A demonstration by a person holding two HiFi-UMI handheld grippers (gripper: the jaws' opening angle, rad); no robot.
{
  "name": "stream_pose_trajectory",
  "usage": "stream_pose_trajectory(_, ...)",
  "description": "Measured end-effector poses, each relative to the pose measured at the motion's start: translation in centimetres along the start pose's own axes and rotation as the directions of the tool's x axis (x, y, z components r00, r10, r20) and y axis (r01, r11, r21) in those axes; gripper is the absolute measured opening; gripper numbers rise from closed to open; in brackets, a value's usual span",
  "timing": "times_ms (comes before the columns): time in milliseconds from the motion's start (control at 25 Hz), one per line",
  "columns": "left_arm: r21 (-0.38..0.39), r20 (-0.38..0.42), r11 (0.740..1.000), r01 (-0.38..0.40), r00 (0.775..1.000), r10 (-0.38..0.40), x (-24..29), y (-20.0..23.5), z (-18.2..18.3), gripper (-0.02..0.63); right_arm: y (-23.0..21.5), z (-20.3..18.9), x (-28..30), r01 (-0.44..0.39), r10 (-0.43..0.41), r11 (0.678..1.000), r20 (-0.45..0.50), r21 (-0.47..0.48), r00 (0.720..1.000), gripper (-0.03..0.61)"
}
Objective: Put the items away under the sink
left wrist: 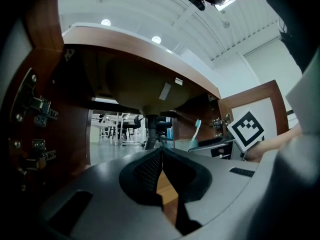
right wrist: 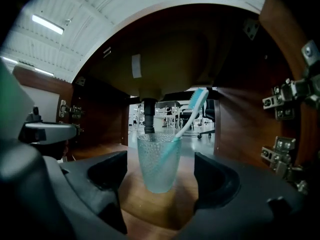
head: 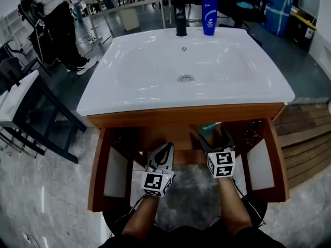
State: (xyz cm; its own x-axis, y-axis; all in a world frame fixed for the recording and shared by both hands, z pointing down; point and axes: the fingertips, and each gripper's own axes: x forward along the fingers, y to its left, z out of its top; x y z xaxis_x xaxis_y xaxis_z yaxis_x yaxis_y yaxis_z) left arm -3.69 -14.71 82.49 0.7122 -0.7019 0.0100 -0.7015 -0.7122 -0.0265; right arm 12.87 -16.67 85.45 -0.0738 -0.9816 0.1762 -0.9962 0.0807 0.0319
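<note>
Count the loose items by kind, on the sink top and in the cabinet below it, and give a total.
Bottle, blue, on the sink top: 1
Cup, clear, in the cabinet: 1
Toothbrush, teal, standing in the cup: 1
Total: 3

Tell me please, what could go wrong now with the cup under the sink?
1. The cup stands between the open jaws of the right gripper, untouched. If the gripper backs out crookedly, a jaw might clip it and tip it; the leaning toothbrush probably makes it top-heavy.
2. The blue bottle stands on the sink top, so the task could be left unfinished.
</note>
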Motion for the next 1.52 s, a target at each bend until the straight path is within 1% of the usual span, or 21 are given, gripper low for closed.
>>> stream_pose_trajectory(80,-0.005,0.002,1.0,0.014,1.0,-0.014,0.0,-0.4,0.2,0.021,0.3,0.1,-1.3,0.012,-0.012,1.0,-0.013,-0.005,1.0,0.399)
stream_pose_trajectory(200,-0.005,0.02,1.0,0.009,1.0,-0.009,-0.4,-0.6,1.4,0.021,1.0,0.9,-3.6,0.021,-0.021,1.0,-0.027,-0.007,0.999,0.399)
stream_pose_trajectory(280,-0.022,0.006,1.0,0.005,1.0,-0.004,-1.0,-0.7,2.4,0.021,1.6,2.0,-5.6,0.024,-0.024,1.0,-0.027,-0.005,0.999,0.391)
stream_pose_trajectory(320,-0.032,-0.009,0.999,0.003,1.0,-0.003,-1.3,-0.9,2.9,0.021,2.0,2.7,-6.6,0.027,-0.027,1.0,-0.023,-0.002,0.999,0.336)
stream_pose_trajectory(360,-0.04,-0.023,0.999,0.002,1.0,-0.003,-1.7,-1.0,3.5,0.021,2.3,3.4,-7.6,0.033,-0.033,0.999,-0.02,0.002,0.999,0.263)
stream_pose_trajectory(480,-0.062,-0.049,0.998,0.007,0.999,-0.01,-3.1,-1.8,6.3,0.021,2.5,5.3,-10.5,0.087,-0.087,0.996,-0.041,0.005,0.995,0.146)
stream_pose_trajectory(520,-0.067,-0.062,0.998,0.011,0.998,-0.015,-3.6,-2.2,7.4,0.021,2.5,6.1,-11.5,0.109,-0.109,0.994,-0.054,-0.006,0.993,0.101)
stream_pose_trajectory(560,-0.073,-0.081,0.997,0.014,0.997,-0.02,-4.0,-2.6,8.5,0.021,2.6,7.0,-12.3,0.12,-0.121,0.993,-0.066,-0.013,0.991,0.039)
stream_pose_trajectory(600,-0.084,-0.101,0.996,0.015,0.995,-0.023,-4.4,-2.9,9.8,0.021,2.7,8.1,-13.0,0.119,-0.119,0.993,-0.077,-0.009,0.99,0.021)
stream_pose_trajectory(760,-0.129,-0.158,0.992,0.013,0.987,-0.033,-5.4,-3.4,16.1,0.02,3.5,15.4,-15.3,0.072,-0.069,0.997,-0.107,0.023,0.992,0.02)
stream_pose_trajectory(880,-0.115,-0.148,0.993,0.02,0.988,-0.037,-5.9,-3.6,23.5,0.021,4.1,21.9,-17.1,0.039,-0.037,0.999,-0.136,0.013,0.99,0.02)
stream_pose_trajectory(1080,-0.087,-0.131,0.996,0.025,0.991,-0.036,-4.7,-3.1,36.0,0.021,4.8,35.0,-17.1,-0.056,0.056,0.998,-0.088,0.003,0.995,0.02)
stream_pose_trajectory(1200,-0.073,-0.124,0.996,0.051,0.991,-0.06,-4.3,-3.9,42.2,0.021,4.2,41.1,-18.1,-0.077,0.077,0.997,-0.059,-0.002,0.995,0.02)
stream_pose_trajectory(1280,-0.034,-0.106,0.998,0.061,0.992,-0.064,-4.6,-4.8,45.5,0.021,3.3,43.8,-19.4,-0.067,0.067,0.998,-0.04,-0.003,0.997,0.02)
stream_pose_trajectory(1360,0.001,-0.08,0.998,0.059,0.995,-0.059,-4.7,-5.2,48.4,0.021,2.4,45.8,-20.4,-0.055,0.055,0.998,-0.001,0.014,0.998,0.02)
stream_pose_trajectory(1440,-0.002,-0.06,0.998,0.055,0.997,-0.055,-4.6,-5.8,50.4,0.021,1.7,47.4,-21.4,-0.057,0.057,0.998,0.026,0.01,0.998,0.02)
stream_pose_trajectory(1520,-0.035,-0.062,0.998,0.049,0.997,-0.051,-4.6,-6.4,51.0,0.021,1.4,48.8,-22.2,-0.066,0.067,0.998,0.045,-0.004,0.997,0.02)
